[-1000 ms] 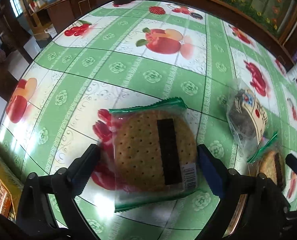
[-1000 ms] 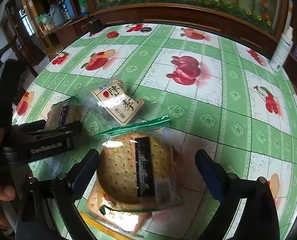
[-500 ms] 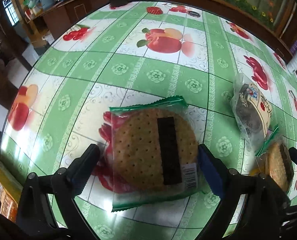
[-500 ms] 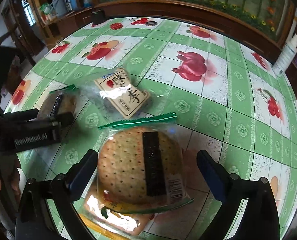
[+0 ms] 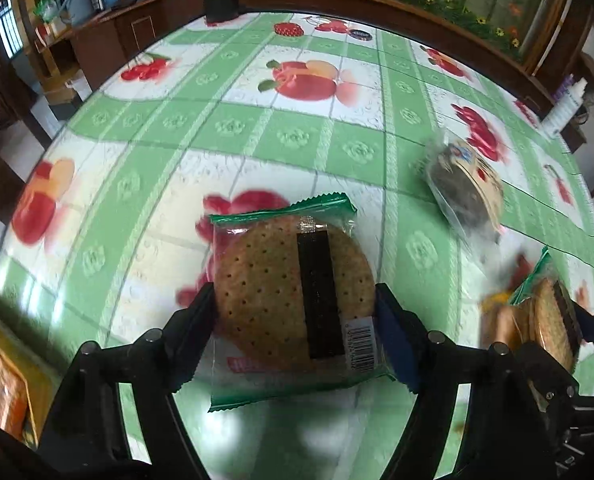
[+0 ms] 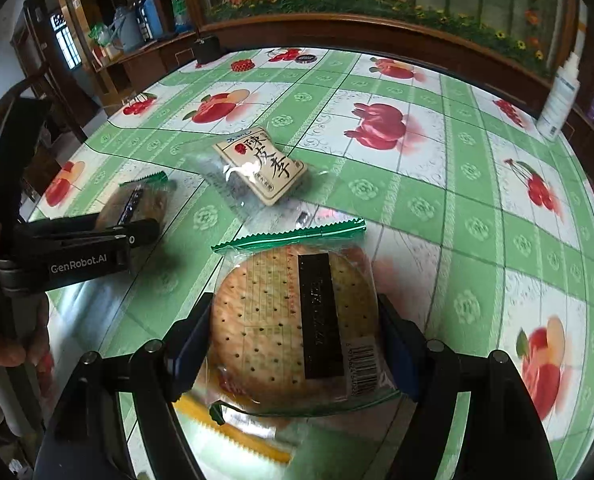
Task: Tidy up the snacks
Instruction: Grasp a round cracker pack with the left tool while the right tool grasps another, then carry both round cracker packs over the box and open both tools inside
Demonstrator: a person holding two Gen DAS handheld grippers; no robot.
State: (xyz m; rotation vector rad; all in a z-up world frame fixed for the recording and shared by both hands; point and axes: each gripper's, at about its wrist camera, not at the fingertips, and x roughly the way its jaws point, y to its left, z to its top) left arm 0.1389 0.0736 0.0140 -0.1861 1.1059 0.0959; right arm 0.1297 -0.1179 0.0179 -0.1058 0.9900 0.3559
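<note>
Left wrist view: the left gripper point(image 5: 295, 312) has just been closing, and its jaws now pinch a round cracker pack point(image 5: 293, 296) by both edges, the pack lying over the green fruit-print tablecloth point(image 5: 225, 128). Further right lies a clear bag of dark snacks point(image 5: 463, 188). Right wrist view: the right gripper point(image 6: 295, 328) has likewise just been closing, its jaws pressed against a second cracker pack point(image 6: 293, 320), which sits on top of a yellow-edged packet point(image 6: 233, 424). Beyond it, the labelled snack bag point(image 6: 259, 168) rests on the cloth. At the far right edge stands a white bottle point(image 6: 561, 96).
</note>
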